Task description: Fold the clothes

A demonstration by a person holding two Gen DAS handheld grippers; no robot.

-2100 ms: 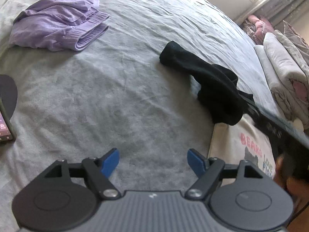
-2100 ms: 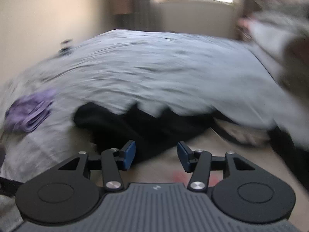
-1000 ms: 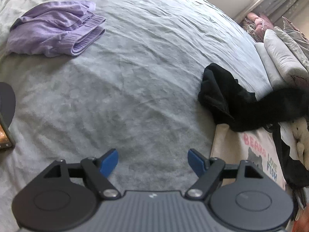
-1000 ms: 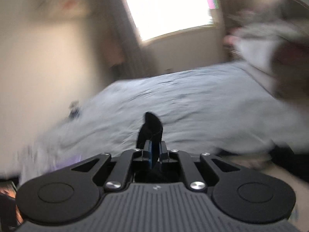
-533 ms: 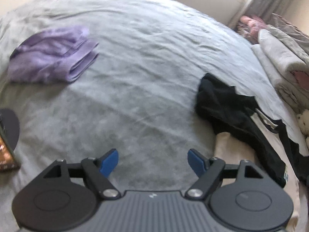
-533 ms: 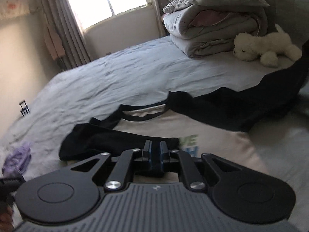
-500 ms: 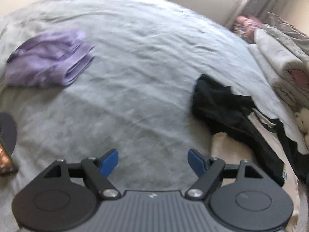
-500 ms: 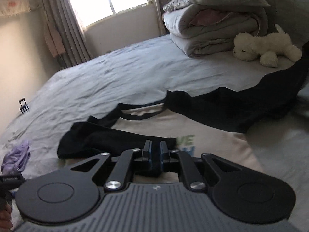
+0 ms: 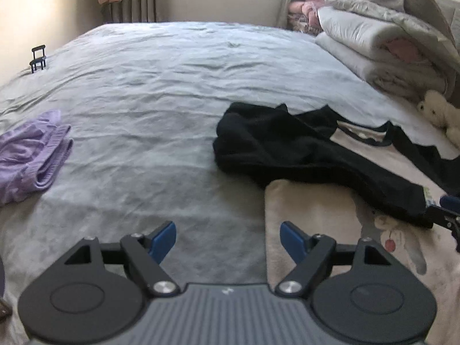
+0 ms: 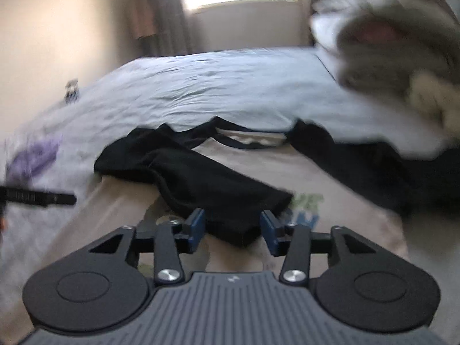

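A cream shirt with black sleeves [image 9: 313,212] [image 10: 339,184] lies spread on the grey bed. Its left black sleeve [image 9: 290,146] [image 10: 201,178] is folded across the cream front. My right gripper [image 10: 232,228] stands open, its blue pads either side of the sleeve's cuff end without holding it. My left gripper [image 9: 227,237] is open and empty, hovering over the bedsheet just left of the shirt's hem edge. In the left wrist view the right gripper's fingertip [image 9: 448,202] shows at the far right by the sleeve end.
A folded purple garment [image 9: 31,158] lies at the left of the bed [image 9: 161,92]. Stacked duvets [image 9: 385,40] and a white plush toy [image 9: 440,112] sit at the right. A small black stand [image 9: 38,59] is at the far left edge.
My right gripper, shut on the black sleeve before, has laid it across the shirt front and opened. The left gripper stayed open and tilted up toward the window.
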